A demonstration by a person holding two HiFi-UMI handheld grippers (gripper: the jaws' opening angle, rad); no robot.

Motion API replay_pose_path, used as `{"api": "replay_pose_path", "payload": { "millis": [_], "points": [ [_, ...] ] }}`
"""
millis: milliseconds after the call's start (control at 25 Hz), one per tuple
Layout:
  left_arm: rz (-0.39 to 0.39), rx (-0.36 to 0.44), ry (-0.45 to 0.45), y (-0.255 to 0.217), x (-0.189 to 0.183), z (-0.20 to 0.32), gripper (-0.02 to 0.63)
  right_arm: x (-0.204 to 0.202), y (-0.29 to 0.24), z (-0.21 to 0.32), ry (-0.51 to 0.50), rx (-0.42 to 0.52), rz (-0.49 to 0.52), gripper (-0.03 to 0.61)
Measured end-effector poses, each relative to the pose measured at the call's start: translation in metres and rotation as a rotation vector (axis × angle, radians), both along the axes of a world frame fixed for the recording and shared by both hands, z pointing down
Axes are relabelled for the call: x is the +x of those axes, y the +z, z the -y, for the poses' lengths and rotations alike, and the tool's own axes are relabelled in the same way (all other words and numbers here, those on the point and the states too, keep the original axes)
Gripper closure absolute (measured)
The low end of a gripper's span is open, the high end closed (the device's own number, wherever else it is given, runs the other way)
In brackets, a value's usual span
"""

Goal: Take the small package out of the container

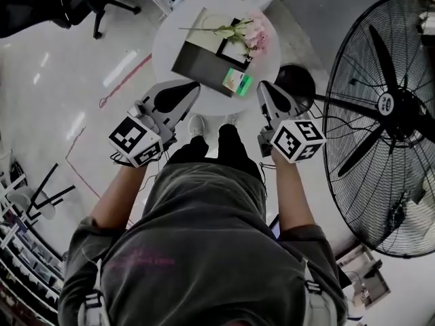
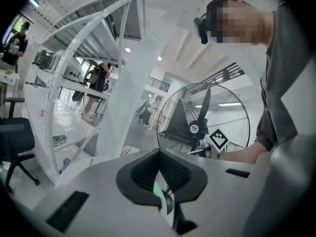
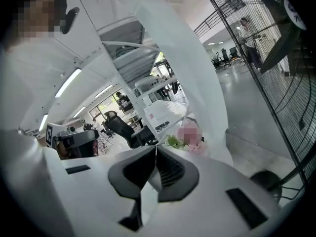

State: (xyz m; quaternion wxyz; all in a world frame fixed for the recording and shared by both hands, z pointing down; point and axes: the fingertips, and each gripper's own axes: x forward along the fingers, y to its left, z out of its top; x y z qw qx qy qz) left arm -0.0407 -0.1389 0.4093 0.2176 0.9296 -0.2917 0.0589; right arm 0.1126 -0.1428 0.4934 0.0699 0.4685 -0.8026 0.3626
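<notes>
In the head view a round white table (image 1: 170,39) carries a flat dark grey container (image 1: 202,63). A small green package (image 1: 237,81) lies at the container's near right corner. My left gripper (image 1: 192,87) hovers at the table's near edge, left of the package, with its jaws shut and nothing held. My right gripper (image 1: 262,87) sits just right of the package, also shut and empty. In the left gripper view the jaws (image 2: 159,153) meet at their tips, and in the right gripper view the jaws (image 3: 156,150) do too. Neither gripper view shows the container.
Pink flowers with green stems (image 1: 248,31) lie across the far side of the container. A large standing fan (image 1: 384,114) is close on the right, its dark base (image 1: 296,83) beside the table. An office chair (image 1: 81,2) stands far left, with shelving behind (image 2: 74,93).
</notes>
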Motion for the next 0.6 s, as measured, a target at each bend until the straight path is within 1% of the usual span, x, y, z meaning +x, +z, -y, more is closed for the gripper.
{"api": "replay_pose_path", "payload": {
  "millis": [280, 480, 600],
  "points": [
    [0.02, -0.042, -0.047, 0.023, 0.019, 0.012, 0.598, 0.01, 0.05, 0.013, -0.004, -0.092, -0.007, 0.554],
    [0.029, -0.069, -0.065, 0.036, 0.026, 0.015, 0.598, 0.011, 0.083, 0.012, -0.001, -0.165, -0.009, 0.552],
    [0.034, -0.081, -0.071, 0.042, 0.027, 0.016, 0.598, 0.01, 0.1, 0.01, 0.008, -0.213, 0.009, 0.552]
  ]
}}
